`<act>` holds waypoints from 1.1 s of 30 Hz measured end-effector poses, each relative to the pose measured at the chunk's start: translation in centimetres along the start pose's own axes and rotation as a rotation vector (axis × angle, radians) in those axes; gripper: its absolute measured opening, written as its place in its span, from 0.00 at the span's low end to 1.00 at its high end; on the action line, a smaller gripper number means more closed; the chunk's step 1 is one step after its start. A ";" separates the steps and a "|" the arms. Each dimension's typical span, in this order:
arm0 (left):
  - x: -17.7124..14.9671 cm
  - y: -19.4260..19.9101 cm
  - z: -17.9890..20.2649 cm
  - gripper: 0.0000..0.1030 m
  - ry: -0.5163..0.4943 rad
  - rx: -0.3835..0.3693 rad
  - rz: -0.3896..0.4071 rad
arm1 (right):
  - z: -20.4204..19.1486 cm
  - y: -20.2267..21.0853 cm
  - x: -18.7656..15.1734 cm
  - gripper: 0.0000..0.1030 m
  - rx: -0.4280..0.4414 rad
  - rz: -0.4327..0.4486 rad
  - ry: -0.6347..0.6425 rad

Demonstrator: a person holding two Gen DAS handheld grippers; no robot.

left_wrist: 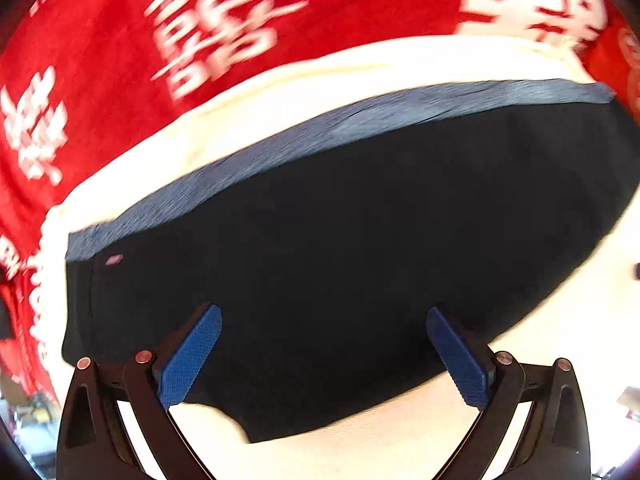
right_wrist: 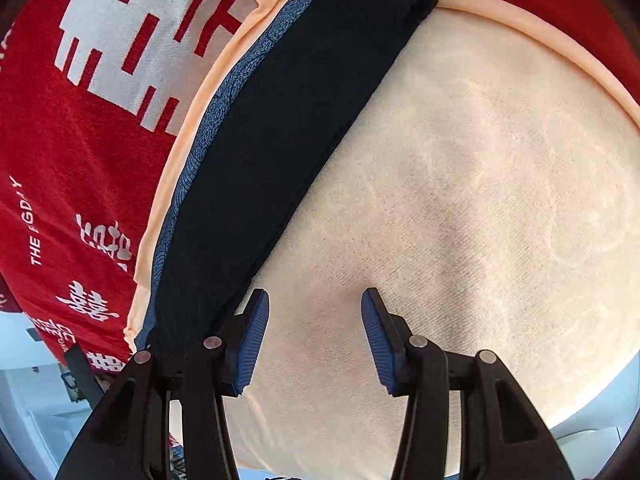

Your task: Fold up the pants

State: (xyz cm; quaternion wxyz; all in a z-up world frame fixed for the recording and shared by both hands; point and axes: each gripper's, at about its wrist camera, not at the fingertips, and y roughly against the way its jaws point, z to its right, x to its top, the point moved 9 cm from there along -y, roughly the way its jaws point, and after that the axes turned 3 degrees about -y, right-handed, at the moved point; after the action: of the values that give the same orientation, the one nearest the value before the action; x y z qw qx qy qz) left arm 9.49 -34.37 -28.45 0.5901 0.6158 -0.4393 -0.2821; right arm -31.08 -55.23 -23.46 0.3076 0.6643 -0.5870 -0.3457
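Observation:
The dark navy pants [left_wrist: 340, 240] lie folded on a cream cloth [left_wrist: 360, 436], their blue-grey waistband [left_wrist: 320, 132] along the far edge. My left gripper [left_wrist: 324, 328] hangs open over the pants with nothing between its blue pads. In the right wrist view the same pants [right_wrist: 288, 128] run as a long dark band from the top middle down to the lower left. My right gripper [right_wrist: 315, 312] is open above the bare cream cloth [right_wrist: 460, 200], just right of the pants' near end, and holds nothing.
A red cloth with white lettering [left_wrist: 120, 60] covers the surface beyond the cream cloth and shows at the left in the right wrist view [right_wrist: 80, 140]. The cream cloth's curved peach hem [right_wrist: 540, 36] lies at the far right. Pale floor [right_wrist: 32, 380] shows at the lower left.

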 end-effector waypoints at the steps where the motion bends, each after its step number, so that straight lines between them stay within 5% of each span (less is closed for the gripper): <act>1: 0.5 0.4 1.4 1.00 -0.021 -0.018 0.009 | -0.1 -0.1 0.4 0.51 0.011 0.004 -0.015; 6: 3.3 1.2 8.0 1.00 -0.085 -0.094 0.041 | 0.7 1.3 2.4 0.51 0.080 0.060 -0.057; 12: 7.5 1.5 13.8 1.00 -0.025 -0.174 0.077 | 1.0 2.2 5.7 0.53 0.133 0.133 -0.026; 16: 9.5 0.7 16.2 1.00 -0.008 -0.163 0.105 | 1.6 1.6 7.5 0.53 0.177 0.143 -0.064; 20: 11.6 -2.2 15.0 1.00 -0.002 -0.096 0.079 | 1.4 1.4 8.7 0.53 0.202 0.155 -0.055; 27: 12.8 -3.0 15.0 1.00 0.042 -0.095 0.098 | -0.4 2.3 12.6 0.52 0.159 0.236 0.008; 28: 12.9 -2.9 15.1 1.00 0.035 -0.091 0.105 | -0.4 2.2 13.1 0.48 0.144 0.234 0.005; 30: 13.0 -2.7 14.9 1.00 0.038 -0.089 0.101 | -0.5 2.7 13.7 0.13 0.125 0.245 0.016; 33: 13.2 -2.4 15.0 1.00 0.042 -0.075 0.097 | -0.6 3.1 13.7 0.13 0.060 0.267 0.086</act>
State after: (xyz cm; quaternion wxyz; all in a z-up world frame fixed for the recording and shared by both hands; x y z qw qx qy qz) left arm 3.02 -53.27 -30.74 0.6350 0.5769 -0.4453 -0.2562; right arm -31.36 -69.21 -21.91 0.3555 0.6035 -0.6665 -0.2552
